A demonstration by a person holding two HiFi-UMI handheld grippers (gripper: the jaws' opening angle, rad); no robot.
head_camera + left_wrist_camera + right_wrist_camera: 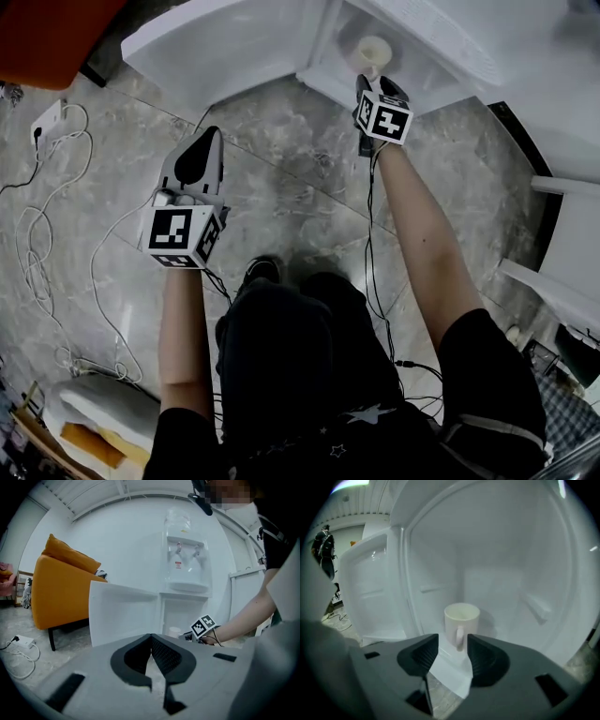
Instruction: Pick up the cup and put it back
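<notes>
My right gripper (453,641) sits at the mouth of the open cabinet (511,550), jaws partly apart and holding nothing. The cup (461,616) stands upright inside, just past the jaw tips, with its handle turned toward me. My left gripper (151,637) hangs over the stone floor (281,169), well off to the side, its jaws closed together and empty.
</notes>
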